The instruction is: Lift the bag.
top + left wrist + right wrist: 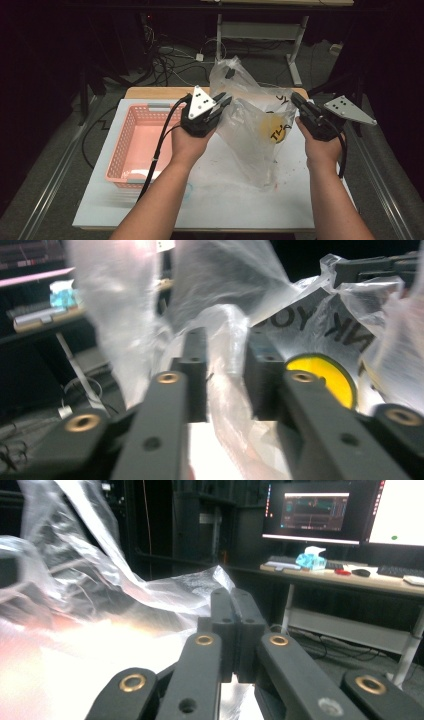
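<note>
A: Forearms come in from six o'clock in the high view; the left gripper (212, 107) is raised over the desk (215, 205) at the bag's nine o'clock side; the right gripper (305, 110) is at its three o'clock side.

B: And the bag itself?

A: Clear plastic bag (252, 135), held up between the two grippers above the middle of the desk, its bottom hanging down to the white top; black lettering and a yellow disc (280, 132) show on it.

B: State of the jaws?

A: Right jaws are clenched tight, pads together; bag film lies right at the pads, yet I cannot tell whether any of it is pinched; in the left gripper view the left jaws stand apart with a fold of film (225, 385) between them, not pressed.

B: So the left has let go?

A: Released, yes; the film runs loose through the gap.

B: Anything further out?

A: Pink basket (131, 150) on the desk at nine o'clock of the bag, just beside the left forearm; beyond twelve o'clock, cables (165, 60) on the floor.
</note>
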Motion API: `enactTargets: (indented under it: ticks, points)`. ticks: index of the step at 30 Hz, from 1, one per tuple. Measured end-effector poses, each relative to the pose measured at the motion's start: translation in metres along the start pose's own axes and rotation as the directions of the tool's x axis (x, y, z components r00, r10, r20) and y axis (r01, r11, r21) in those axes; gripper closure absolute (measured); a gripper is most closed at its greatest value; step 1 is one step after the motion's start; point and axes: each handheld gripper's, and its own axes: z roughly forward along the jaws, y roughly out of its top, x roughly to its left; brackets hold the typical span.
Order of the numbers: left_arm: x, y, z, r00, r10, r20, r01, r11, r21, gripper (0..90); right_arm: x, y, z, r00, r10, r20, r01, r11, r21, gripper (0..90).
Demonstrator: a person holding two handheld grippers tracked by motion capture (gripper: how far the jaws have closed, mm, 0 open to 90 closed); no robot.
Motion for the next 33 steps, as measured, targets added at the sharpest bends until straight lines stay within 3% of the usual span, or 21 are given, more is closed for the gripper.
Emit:
enactTargets:
  ticks: [6,13,15,17,20,24,33]
  points:
    - [0.004,-0.015,-0.035,0.9991,-0.026,-0.034,0.026,0.9996,-0.007,63.3,-0.005,-0.007,0.004,0.9999,0.003,0.011,-0.004,0.999,0.034,90.0]
    - [0.002,-0.044,-0.069,0.9972,-0.071,-0.026,0.071,0.9975,-0.001,59.3,-0.012,-0.008,0.002,0.9995,0.001,0.032,-0.002,0.999,0.045,90.0]
    - [0.0,-0.056,-0.08,0.9977,-0.057,-0.036,0.057,0.9984,-0.003,59.3,-0.015,-0.009,0.001,0.9992,0.002,0.039,-0.004,0.999,0.051,90.0]
    - [-0.002,-0.066,-0.085,0.9958,-0.087,-0.028,0.087,0.996,0.018,58.8,-0.016,-0.009,0.0,0.9991,0.002,0.043,-0.004,0.999,0.053,90.0]
    - [-0.004,-0.083,-0.085,0.995,-0.098,-0.022,0.099,0.9927,0.069,57.8,-0.014,-0.009,0.0,0.9992,-0.009,0.039,0.007,0.998,0.056,90.0]
    - [-0.008,-0.104,-0.075,0.9901,-0.14,0.004,0.139,0.9829,0.121,56.2,-0.01,-0.008,-0.003,0.9996,-0.011,0.027,0.009,0.999,0.053,90.0]
    - [-0.035,-0.128,-0.051,0.9855,-0.152,0.074,0.135,0.971,0.197,50.8,-0.006,-0.001,-0.013,0.9996,-0.027,-0.008,0.028,0.999,0.027,87.0]
